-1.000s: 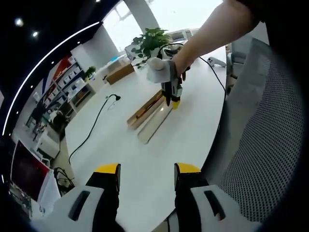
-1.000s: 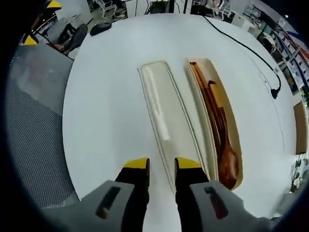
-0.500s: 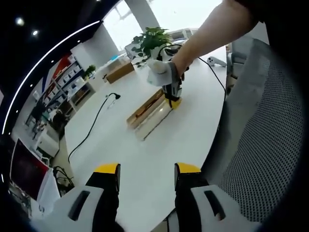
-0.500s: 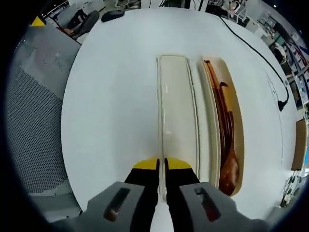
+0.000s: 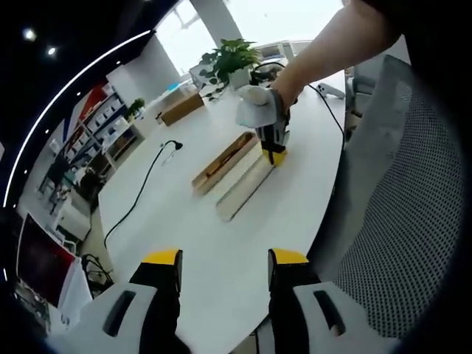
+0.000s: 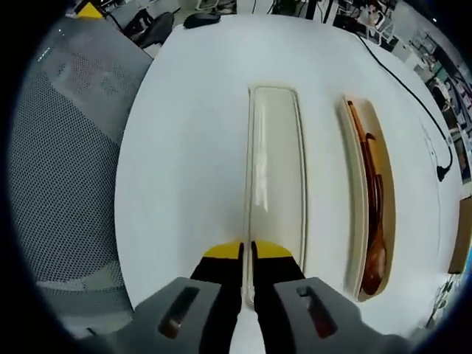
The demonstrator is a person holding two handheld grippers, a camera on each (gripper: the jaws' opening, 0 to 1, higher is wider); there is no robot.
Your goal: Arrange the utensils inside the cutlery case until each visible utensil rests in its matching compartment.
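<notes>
The right gripper (image 6: 246, 251) is clenched on the near rim of the long cream plastic lid (image 6: 276, 166), which runs straight ahead of its jaws across the round white table (image 6: 184, 133). The lid looks light, thin, stiff and glossy, so probably slippery; an edge pinch suits it. Off to that gripper's right, apart from the lid, lies the cream case tray (image 6: 354, 214) holding brown wooden utensils (image 6: 375, 199). The left gripper (image 5: 224, 259) hangs released, well short of both.

White round table (image 5: 221, 251), mesh office chair (image 5: 398, 221) beside it, potted plant (image 5: 234, 57) by bright windows (image 5: 258, 18), shelving (image 5: 96, 125) along far wall.
</notes>
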